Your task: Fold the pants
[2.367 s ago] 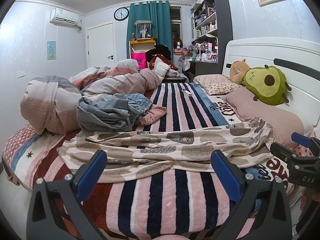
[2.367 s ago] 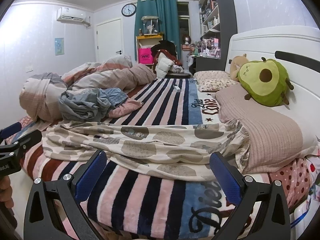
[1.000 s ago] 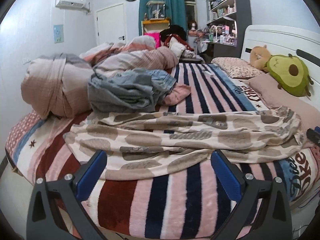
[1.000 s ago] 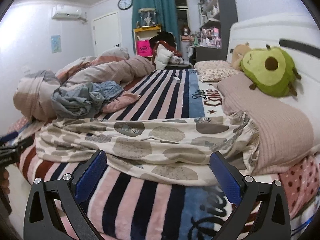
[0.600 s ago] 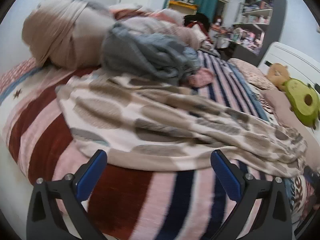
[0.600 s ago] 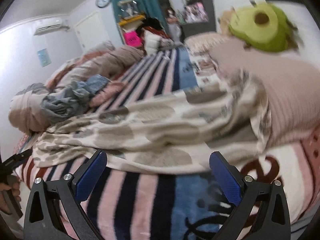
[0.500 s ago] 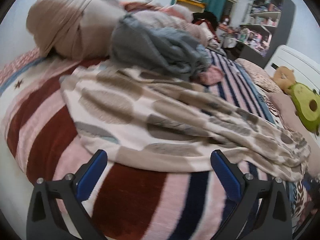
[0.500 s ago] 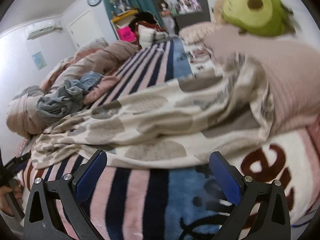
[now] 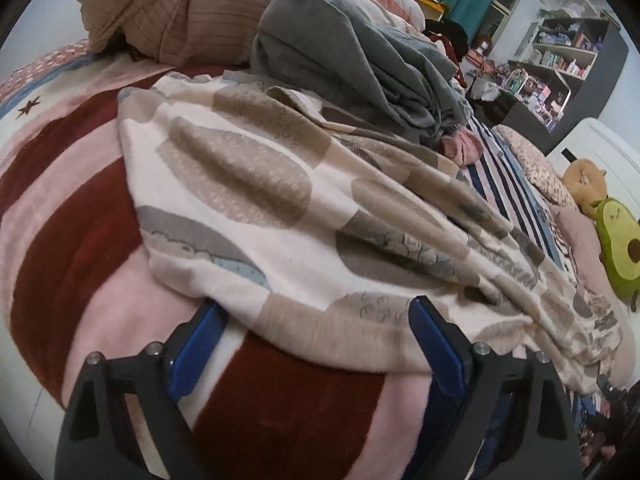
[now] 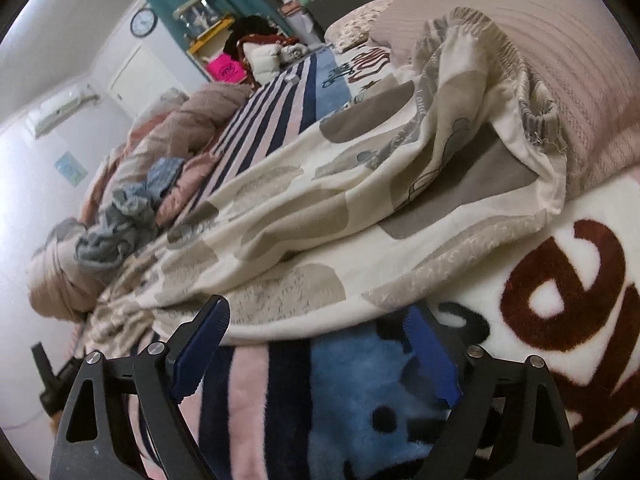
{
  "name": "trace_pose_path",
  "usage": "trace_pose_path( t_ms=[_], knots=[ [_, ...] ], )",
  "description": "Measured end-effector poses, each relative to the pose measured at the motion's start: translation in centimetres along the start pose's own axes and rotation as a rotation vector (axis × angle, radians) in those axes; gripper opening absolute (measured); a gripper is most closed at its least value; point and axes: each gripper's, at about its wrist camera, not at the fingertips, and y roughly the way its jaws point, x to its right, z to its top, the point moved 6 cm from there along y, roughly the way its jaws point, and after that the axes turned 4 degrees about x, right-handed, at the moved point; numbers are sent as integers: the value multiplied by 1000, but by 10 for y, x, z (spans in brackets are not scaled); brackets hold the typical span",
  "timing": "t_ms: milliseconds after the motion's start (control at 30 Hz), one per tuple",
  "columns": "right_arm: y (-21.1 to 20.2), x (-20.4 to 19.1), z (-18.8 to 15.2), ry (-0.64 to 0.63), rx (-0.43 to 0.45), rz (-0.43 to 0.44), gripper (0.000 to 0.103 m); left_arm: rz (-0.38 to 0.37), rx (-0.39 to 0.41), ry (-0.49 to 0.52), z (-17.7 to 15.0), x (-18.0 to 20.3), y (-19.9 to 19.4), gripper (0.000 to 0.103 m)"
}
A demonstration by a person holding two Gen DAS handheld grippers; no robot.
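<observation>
Barely started here: the pants (image 9: 280,216) are lying spread and rumpled across the bed (image 9: 60,240), no fold in yet. The left claw (image 9: 316,344) and right claw (image 10: 316,344) are both closing around the near edge, not pinching it yet.

Both wrist views close over pants (image 9: 304,216)

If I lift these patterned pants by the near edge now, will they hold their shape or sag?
Probably sag: the patterned pants lie in soft creases over the striped blanket. The thin cloth looks light. The gathered waistband may bunch; the fuzzy blanket might drag.
</observation>
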Motion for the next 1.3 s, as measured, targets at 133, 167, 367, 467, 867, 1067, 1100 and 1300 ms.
trace_pose_path(
  t_ms=[133, 167, 367, 467, 867, 1067, 1100, 1300],
  knots=[
    [6, 5, 9, 0, 32, -24, 78, 53, 25, 19, 9, 2, 10, 60],
    [7, 5, 10, -2, 37, -32, 76, 63, 31, 19, 12, 2, 12, 48],
    [12, 5, 18, -8, 49, -56, 37, 94, 70, 31, 22, -1, 14, 5],
    [12, 1, 21, -42, 53, -75, 9, 125, 107, 48, 27, -6, 6, 3],
    [12, 8, 10, 33, 13, -17, 17, 173, 160, 53, 40, -25, -17, 2],
    [23, 7, 7, 55, 5, -11, 2, 164, 177, 56, 41, -24, -21, 2],
    [22, 4, 10, 44, 10, -14, 2, 159, 185, 60, 43, -22, -25, 2],
    [6, -25, 38, -76, 51, 40, 1, 144, 224, 108, 65, -8, -37, 2]
  ],
)
